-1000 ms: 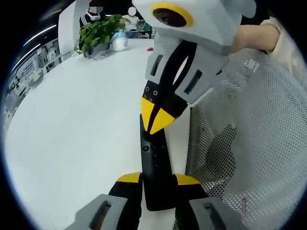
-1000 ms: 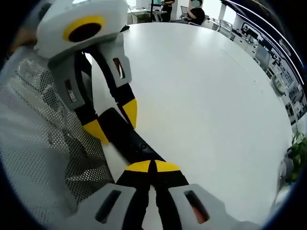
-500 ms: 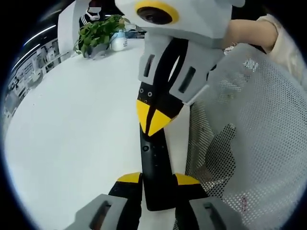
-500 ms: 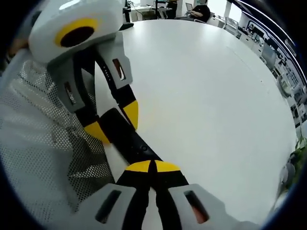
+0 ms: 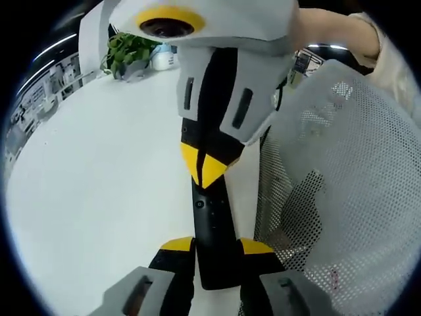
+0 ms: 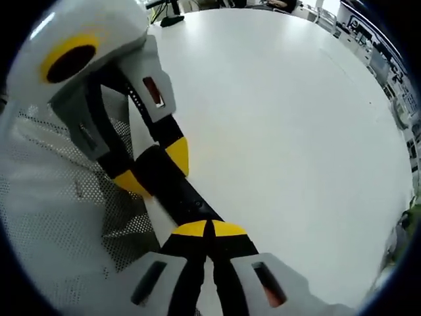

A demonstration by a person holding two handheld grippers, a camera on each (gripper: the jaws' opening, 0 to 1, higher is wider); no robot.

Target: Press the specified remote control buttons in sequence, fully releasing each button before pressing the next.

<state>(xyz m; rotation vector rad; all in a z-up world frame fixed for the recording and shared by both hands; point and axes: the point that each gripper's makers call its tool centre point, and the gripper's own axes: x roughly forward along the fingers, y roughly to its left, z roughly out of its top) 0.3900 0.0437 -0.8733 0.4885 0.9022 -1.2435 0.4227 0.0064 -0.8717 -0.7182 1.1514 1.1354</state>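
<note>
The left gripper (image 5: pixel 216 245) grips the near end of the black remote (image 5: pixel 212 227), one jaw at each side. The right gripper (image 5: pixel 206 166), jaws closed together, points its tip down on the remote's far part. The remote lies at the right edge of the white table (image 5: pixel 99 178), beside a mesh chair (image 5: pixel 342 197). Wide open table lies left; a plant (image 5: pixel 128 49) stands far away.
</note>
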